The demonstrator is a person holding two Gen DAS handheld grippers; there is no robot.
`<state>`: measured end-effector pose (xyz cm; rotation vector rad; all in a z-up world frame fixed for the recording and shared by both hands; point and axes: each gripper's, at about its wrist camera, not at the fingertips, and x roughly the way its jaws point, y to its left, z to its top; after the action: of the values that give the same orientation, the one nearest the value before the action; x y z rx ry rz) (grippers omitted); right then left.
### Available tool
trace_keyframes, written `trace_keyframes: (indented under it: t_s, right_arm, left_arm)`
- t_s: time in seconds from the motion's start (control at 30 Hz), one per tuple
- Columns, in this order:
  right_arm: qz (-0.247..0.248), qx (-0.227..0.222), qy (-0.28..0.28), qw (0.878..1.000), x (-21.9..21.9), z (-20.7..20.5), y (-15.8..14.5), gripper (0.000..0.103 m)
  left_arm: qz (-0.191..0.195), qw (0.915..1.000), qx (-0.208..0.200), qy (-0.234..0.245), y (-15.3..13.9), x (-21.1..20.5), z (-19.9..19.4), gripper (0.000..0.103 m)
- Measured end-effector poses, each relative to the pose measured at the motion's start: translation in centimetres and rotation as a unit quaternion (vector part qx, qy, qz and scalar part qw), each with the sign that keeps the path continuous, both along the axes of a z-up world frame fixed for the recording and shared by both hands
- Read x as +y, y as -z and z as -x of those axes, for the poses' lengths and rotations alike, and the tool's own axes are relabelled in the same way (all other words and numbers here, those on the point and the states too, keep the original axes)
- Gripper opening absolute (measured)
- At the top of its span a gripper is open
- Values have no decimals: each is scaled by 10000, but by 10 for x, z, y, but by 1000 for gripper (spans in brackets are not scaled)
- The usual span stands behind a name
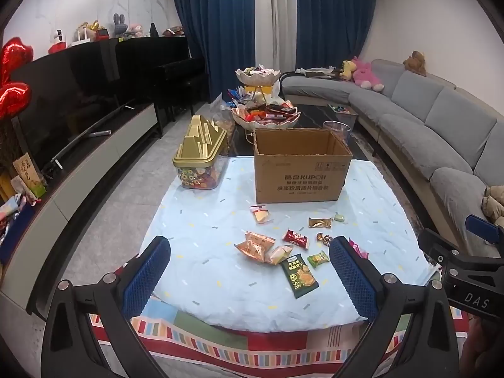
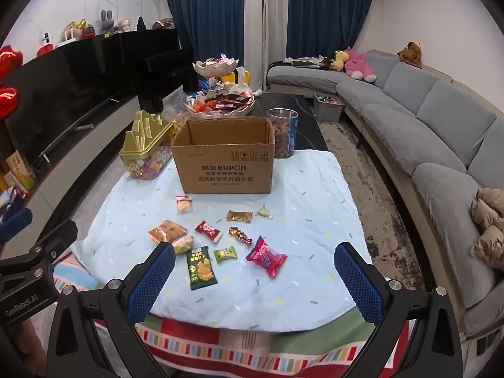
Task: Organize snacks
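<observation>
While both hand-held grippers hovered with jaws spread wide and nothing between them, the left hand-held gripper (image 1: 249, 271) and the right hand-held gripper (image 2: 255, 271) had yet to lift a single item, so the sorting looked barely begun. The cardboard box (image 2: 224, 157) stood open, apparently empty, at the back of the pale cloth (image 2: 299, 189) on the bench. Loose snacks lay scattered before it: a dark green packet (image 2: 202, 267), a pink packet (image 2: 267, 257), a red packet (image 2: 208, 230), and several smaller wrapped sweets.

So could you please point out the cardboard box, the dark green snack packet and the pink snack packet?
cardboard box (image 2: 224, 170): right wrist view, front face.
dark green snack packet (image 2: 202, 267): right wrist view, centre.
pink snack packet (image 2: 266, 256): right wrist view, centre.
</observation>
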<state>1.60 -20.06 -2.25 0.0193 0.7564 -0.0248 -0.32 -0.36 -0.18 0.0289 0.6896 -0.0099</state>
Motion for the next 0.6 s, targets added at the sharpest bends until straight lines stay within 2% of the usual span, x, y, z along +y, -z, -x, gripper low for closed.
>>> trace_keyframes:
  t_s: [0.6]
  right_arm:
    - [0, -21, -13, 10000, -1, 0, 0, 102]
  left_arm:
    - [-19, 10000, 52, 83, 0, 0, -2, 103]
